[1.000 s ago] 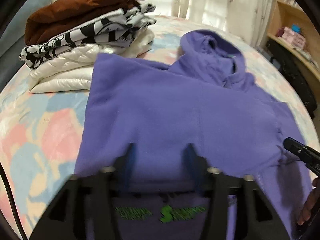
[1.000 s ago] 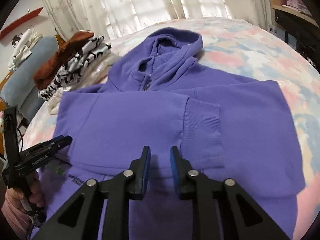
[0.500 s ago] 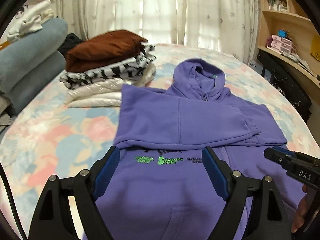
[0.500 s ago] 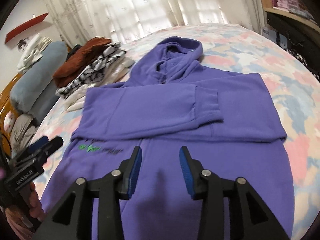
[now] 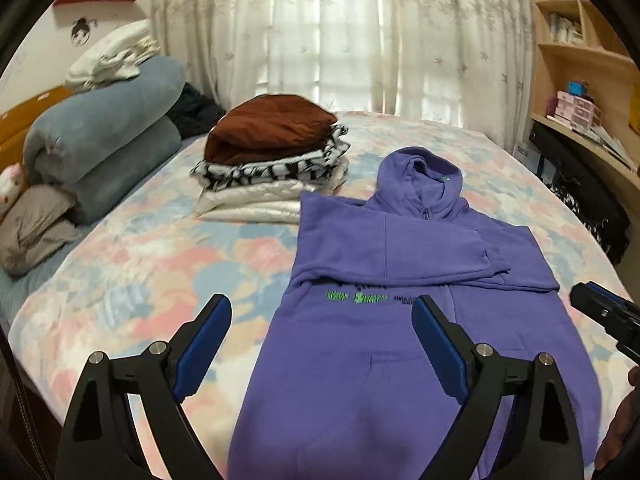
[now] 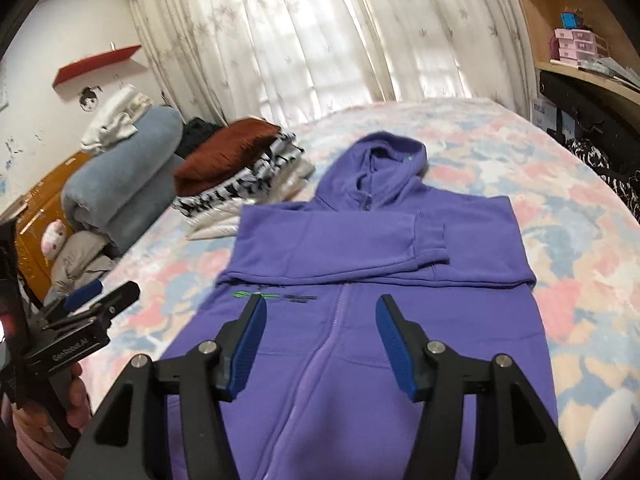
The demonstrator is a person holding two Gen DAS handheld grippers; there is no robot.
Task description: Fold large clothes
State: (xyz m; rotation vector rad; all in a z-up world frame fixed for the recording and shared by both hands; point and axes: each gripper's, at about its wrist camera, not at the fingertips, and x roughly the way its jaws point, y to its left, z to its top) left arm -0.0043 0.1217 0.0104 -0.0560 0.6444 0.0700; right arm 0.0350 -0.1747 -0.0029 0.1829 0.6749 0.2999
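A: We see the purple fleece zip hoodie (image 5: 400, 360) lying flat, front up, on the pastel patchwork-print bedspread (image 5: 152, 280). Hood points toward the sheer white curtains (image 5: 360, 40). Both sleeves are folded across the chest, one cuff on top near the middle, and green lettering shows just below the sleeve edge.

B: Claws?

A: Our left gripper (image 5: 322, 310) has its jaws spread wide; they have just been opening. Nothing is between the blue pads (image 5: 200, 344), and they hover above the hoodie's lower half and the bedspread beside it. No contact that we can see.

B: Right one?

A: Our right gripper (image 6: 322, 312) stands about half open, jaws also just been opening, nothing held. It sits over the zip line of the hoodie's lower front, clear of the fabric. In the left wrist view its tip shows at the right edge; in the right wrist view the left gripper shows at the lower left with a hand (image 6: 52, 420) on its grip.

B: Anything else on the bed?

A: We see a stack of folded clothes (image 5: 272, 168) just beside the hoodie's left shoulder: brown garment on top, black-and-white patterned one under it, white quilted one at the bottom. Farther left there is a rolled blue-grey blanket (image 5: 100, 148) with a white bundle on it. Wooden shelves (image 5: 580, 60) stand at the right.
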